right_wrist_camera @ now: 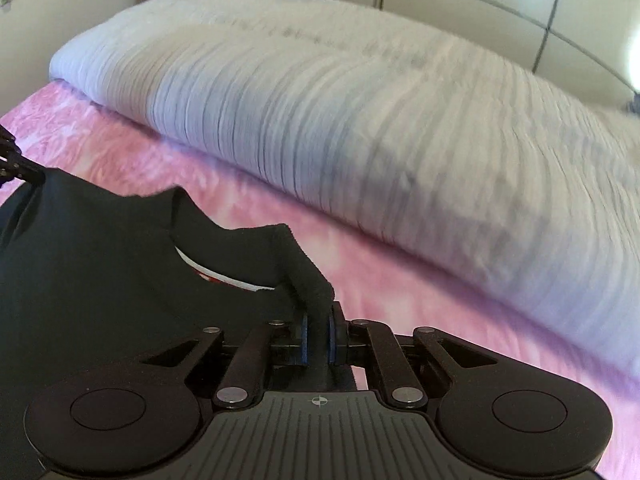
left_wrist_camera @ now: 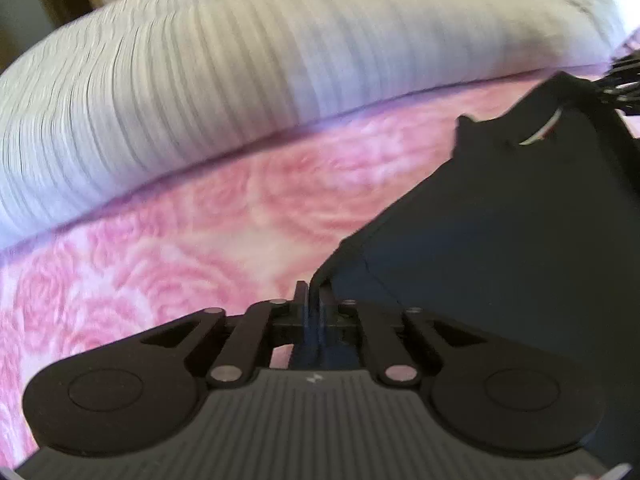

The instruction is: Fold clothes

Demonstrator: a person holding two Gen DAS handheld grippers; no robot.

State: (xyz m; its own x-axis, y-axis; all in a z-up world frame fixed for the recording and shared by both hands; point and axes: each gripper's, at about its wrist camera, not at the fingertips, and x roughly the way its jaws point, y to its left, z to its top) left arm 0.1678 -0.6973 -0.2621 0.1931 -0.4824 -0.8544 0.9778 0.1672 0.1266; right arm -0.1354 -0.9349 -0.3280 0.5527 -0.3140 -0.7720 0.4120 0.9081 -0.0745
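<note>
Dark fabric of a black garment [left_wrist_camera: 520, 232] is seen at the right of the left wrist view, where it is held up over a pink rose-patterned bedspread [left_wrist_camera: 160, 248]. The left claw [left_wrist_camera: 314, 296] is clamped on one edge of this garment, its jaws pressed together with the cloth pinched between them. A white ribbed pillow [left_wrist_camera: 240, 64] is laid across the far side of the bed, touching the bedspread along a shadowed seam. The right claw [left_wrist_camera: 628, 80] is glimpsed at the far right edge, blurred.

From the right wrist view, the black garment [right_wrist_camera: 100, 272] is spread to the left, and a neckline with a white and red label is shown inside it. The right claw [right_wrist_camera: 318, 332] is closed on a bunched corner of the cloth, which is gripped between blue pads [right_wrist_camera: 331, 336]. The pink bedspread [right_wrist_camera: 400, 292] and the white pillow [right_wrist_camera: 360, 120] are found beyond, with a pale wall at the far side.
</note>
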